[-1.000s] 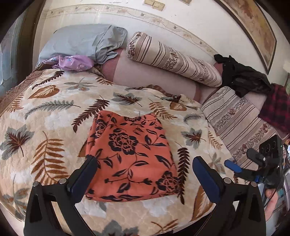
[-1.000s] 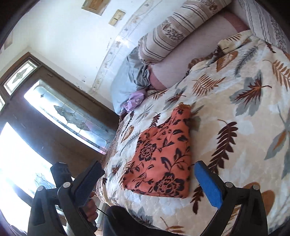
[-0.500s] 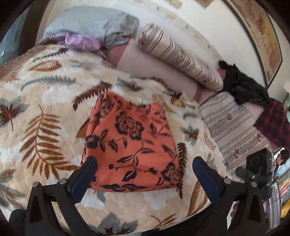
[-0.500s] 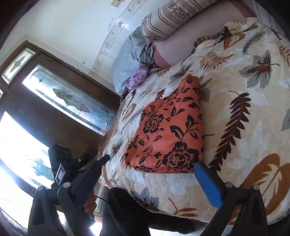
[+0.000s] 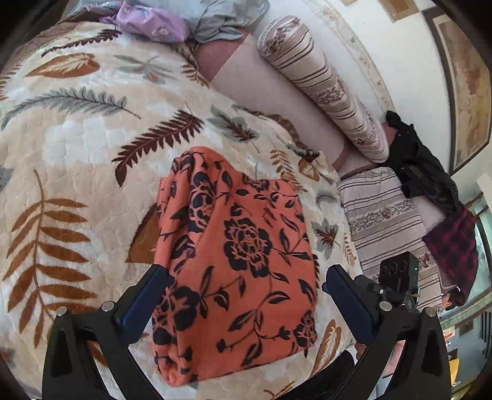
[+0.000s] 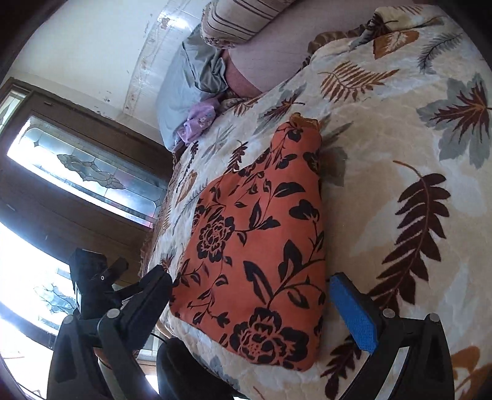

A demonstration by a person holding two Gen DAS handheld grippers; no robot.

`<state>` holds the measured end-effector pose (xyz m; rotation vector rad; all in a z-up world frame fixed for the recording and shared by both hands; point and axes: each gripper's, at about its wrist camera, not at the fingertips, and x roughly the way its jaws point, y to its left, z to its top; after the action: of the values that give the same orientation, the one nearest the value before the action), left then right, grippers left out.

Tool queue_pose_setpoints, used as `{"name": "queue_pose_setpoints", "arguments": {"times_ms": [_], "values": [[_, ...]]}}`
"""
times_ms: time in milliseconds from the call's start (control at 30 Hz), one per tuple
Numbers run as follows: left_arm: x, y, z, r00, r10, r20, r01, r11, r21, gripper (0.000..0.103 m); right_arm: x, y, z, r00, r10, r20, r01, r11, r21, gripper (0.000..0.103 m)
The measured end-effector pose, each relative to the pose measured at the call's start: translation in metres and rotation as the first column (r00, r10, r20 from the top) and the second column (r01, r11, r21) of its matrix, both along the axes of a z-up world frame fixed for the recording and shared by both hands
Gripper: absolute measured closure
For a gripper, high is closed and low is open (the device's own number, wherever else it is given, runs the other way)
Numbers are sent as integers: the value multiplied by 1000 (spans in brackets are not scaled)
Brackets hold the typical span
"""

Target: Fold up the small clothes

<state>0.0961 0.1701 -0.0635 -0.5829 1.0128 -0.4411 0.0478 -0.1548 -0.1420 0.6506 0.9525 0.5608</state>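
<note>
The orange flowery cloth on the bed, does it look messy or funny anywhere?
The orange cloth with black flowers lies mostly flat, but its far end is bunched into a narrow, wrinkled point, so it isn't a neat rectangle.

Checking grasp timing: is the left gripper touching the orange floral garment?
Cannot tell. In the left wrist view the left gripper is open, straddling the orange floral garment; neither contact nor gap shows plainly.

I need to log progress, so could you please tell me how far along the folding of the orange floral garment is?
Done: the orange floral garment already lies doubled over into a compact shape on the leaf-print quilt. In hand: nothing; the left gripper and right gripper are both open, each framing its near end. Left: possibly one more fold or tidying, since the far end looks bunched. The purple cloth by the pillows lies crumpled.
</note>
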Motion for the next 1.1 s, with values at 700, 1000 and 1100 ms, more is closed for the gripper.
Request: {"name": "queue_pose_setpoints", "arguments": {"times_ms": [700, 1000, 1100], "values": [[22, -61, -4, 987, -162, 9, 161, 985, 68, 68, 42, 43, 35, 992, 114, 46, -98, 958, -268, 64], [77, -146, 10, 979, -176, 104, 166, 981, 97, 60, 78, -62, 70, 991, -37, 130, 67, 970, -236, 59], [89, -159, -42, 984, -164, -71, 175, 964, 201, 35, 94, -92, 8, 990, -142, -11, 136, 964, -229, 32]]}}
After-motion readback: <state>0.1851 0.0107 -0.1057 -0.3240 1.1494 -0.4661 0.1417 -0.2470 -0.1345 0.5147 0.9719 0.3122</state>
